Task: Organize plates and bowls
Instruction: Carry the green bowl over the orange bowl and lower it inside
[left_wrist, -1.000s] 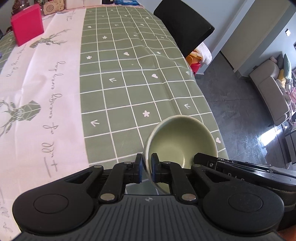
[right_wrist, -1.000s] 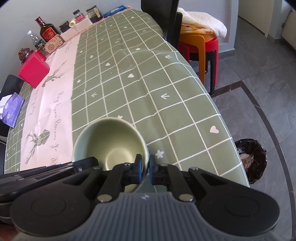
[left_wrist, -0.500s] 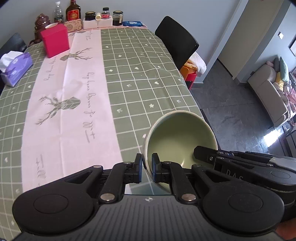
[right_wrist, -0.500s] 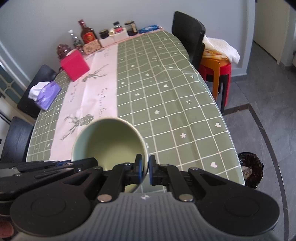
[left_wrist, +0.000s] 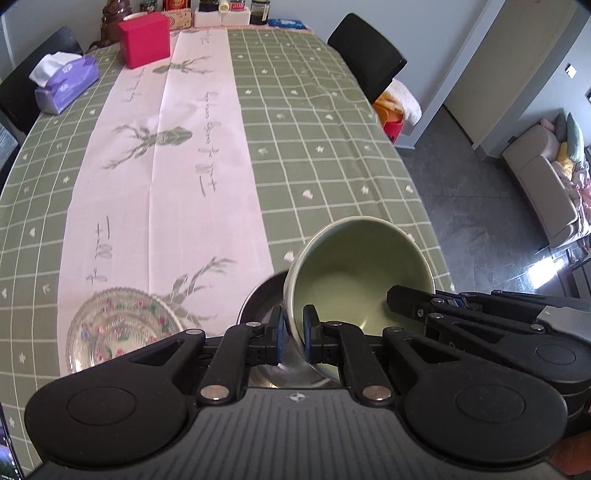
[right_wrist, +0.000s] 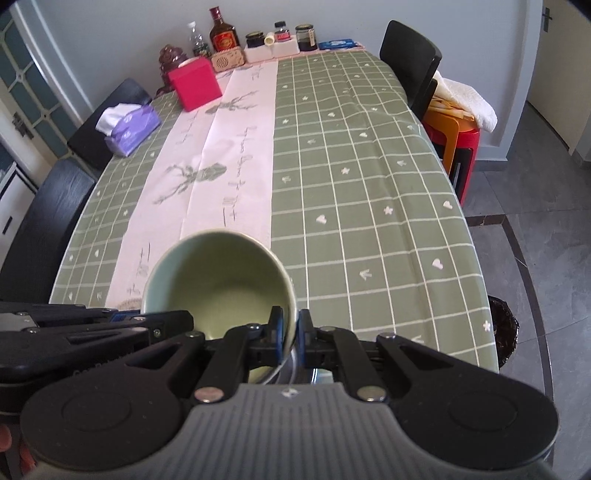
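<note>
Pinching opposite rims, your left hand-held gripper (left_wrist: 293, 329) and right hand-held gripper (right_wrist: 290, 331) clamp the pale green ceramic bowl (left_wrist: 360, 273), sharing its weight above the bench (left_wrist: 332, 155), over a dark round dish (left_wrist: 260, 301).

A green bowl (left_wrist: 360, 273) is clamped at its near rim by the left gripper (left_wrist: 293, 330), above a dark pan (left_wrist: 260, 299). The right gripper (left_wrist: 413, 301) is seen at 3 o'clock of the bowl. A patterned glass plate (left_wrist: 122, 326) lies at 9 o'clock.
</note>
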